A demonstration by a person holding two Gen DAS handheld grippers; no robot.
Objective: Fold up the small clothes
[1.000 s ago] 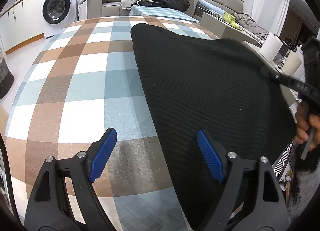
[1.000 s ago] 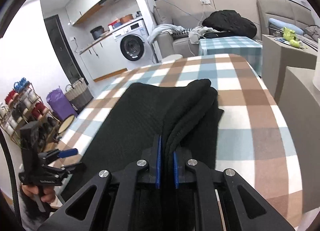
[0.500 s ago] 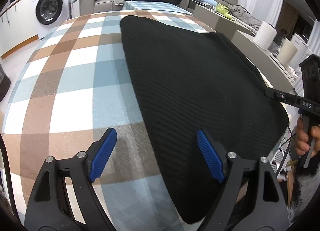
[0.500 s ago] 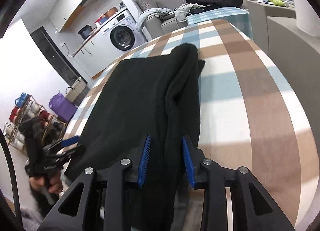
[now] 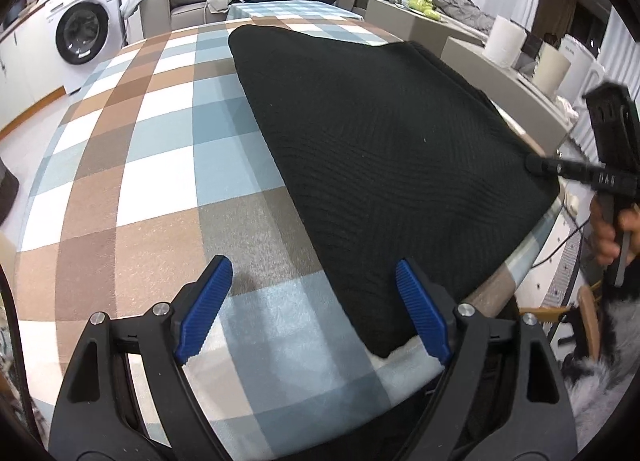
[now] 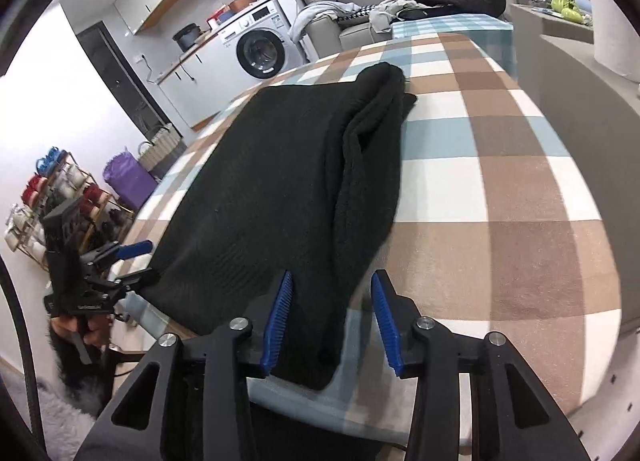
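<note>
Black knit garment (image 5: 380, 149) lying folded on the checked tablecloth (image 5: 152, 165), centre to right of the left wrist frame.
Left gripper (image 5: 316, 311) at lower frame, blue pads spread wide over the garment's near corner. Right gripper (image 6: 332, 321), jaws just opening, straddles the garment's thick folded edge at lower centre without pinching it.

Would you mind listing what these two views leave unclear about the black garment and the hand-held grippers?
- Black garment: its type; folded, sleeves or collar hidden in both views.
- Its near corner, right wrist view: hangs past the table edge.
- Right hand-held gripper: left wrist view shows only its side, its pads hidden there.
- Left hand-held gripper: small in the right wrist view.
</note>
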